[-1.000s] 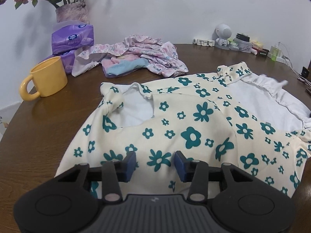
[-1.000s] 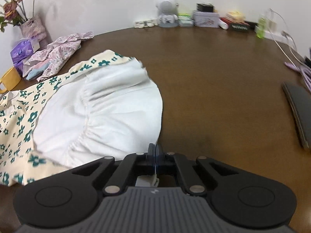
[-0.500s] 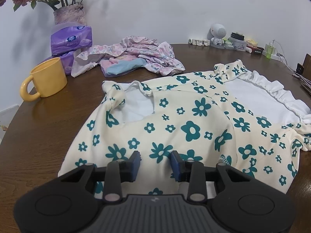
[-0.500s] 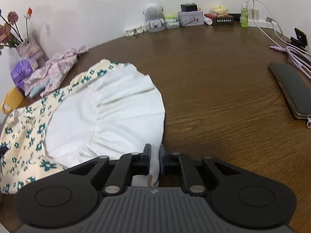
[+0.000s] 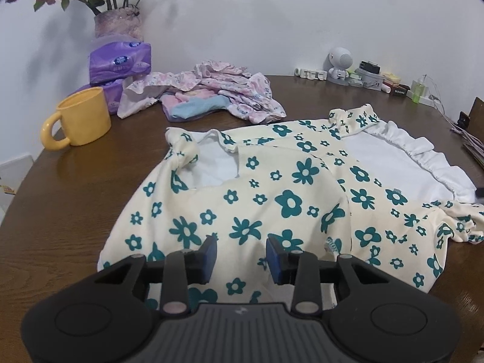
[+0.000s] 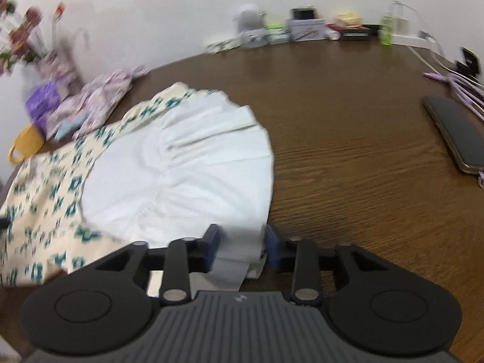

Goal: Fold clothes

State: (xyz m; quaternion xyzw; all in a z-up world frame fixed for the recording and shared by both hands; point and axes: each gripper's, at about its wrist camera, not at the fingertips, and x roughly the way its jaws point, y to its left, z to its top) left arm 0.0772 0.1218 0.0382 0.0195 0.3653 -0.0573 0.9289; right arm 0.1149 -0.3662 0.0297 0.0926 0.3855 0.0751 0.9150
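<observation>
A cream dress with teal flowers (image 5: 272, 199) lies spread on the brown table, its white lining and ruffled hem (image 5: 402, 163) turned up at the right. My left gripper (image 5: 241, 255) hovers open over the dress's near edge, nothing between its fingers. In the right wrist view the same dress (image 6: 48, 193) shows its white hem (image 6: 187, 175), and my right gripper (image 6: 241, 249) stands open with the hem's near corner lying loose between the fingers.
A yellow mug (image 5: 80, 118), purple tissue packs (image 5: 119, 60) and a vase of flowers (image 5: 118, 25) stand at the back left. A pile of pink clothes (image 5: 211, 90) lies behind the dress. A phone (image 6: 456, 133), cables (image 6: 453, 81) and small items line the right and far edge.
My right gripper was shut on the white hem and has opened, letting the hem drop onto the table. My left gripper has widened a little over the dress.
</observation>
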